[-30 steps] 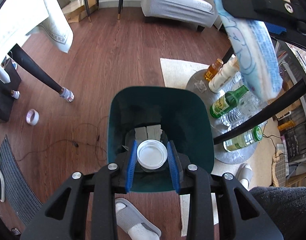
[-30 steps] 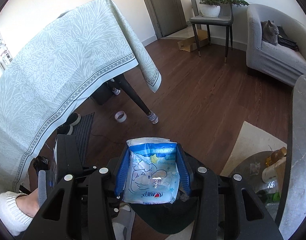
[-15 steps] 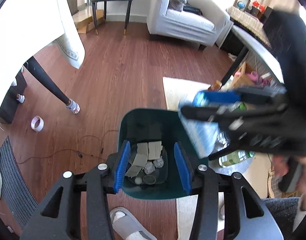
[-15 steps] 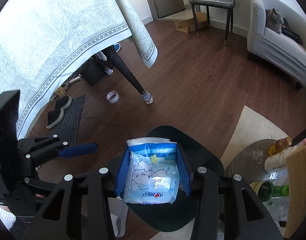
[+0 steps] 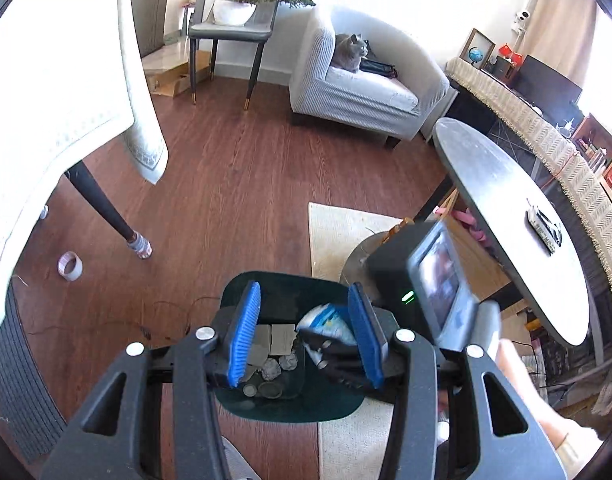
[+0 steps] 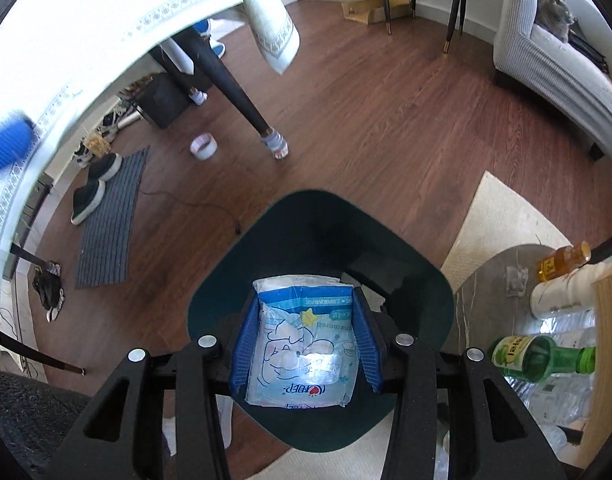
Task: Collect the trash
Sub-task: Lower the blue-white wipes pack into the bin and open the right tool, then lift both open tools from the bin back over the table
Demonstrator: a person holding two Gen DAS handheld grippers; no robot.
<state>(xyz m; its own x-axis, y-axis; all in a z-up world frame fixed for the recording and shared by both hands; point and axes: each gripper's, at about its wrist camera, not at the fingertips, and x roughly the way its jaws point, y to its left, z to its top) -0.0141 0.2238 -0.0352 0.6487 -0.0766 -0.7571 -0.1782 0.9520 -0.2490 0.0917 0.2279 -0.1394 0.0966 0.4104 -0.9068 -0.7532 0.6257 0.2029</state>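
A dark green bin stands on the wood floor, holding paper scraps, crumpled balls and caps. My left gripper hovers above it, open, with nothing between its blue pads. My right gripper is shut on a blue-and-white plastic packet and hangs over the bin's mouth. In the left wrist view the packet shows low inside the bin's opening, with the right gripper's body just to the right. A blue pad of the left gripper shows at the far left of the right wrist view.
A low round table with bottles sits right of the bin on a cream rug. A table leg, a tape roll and a mat with shoes lie left. A cat rests in the armchair.
The left gripper let go of a white lid, opened and rose above the bin. The right gripper came down with the packet from beside the bin to over its opening.
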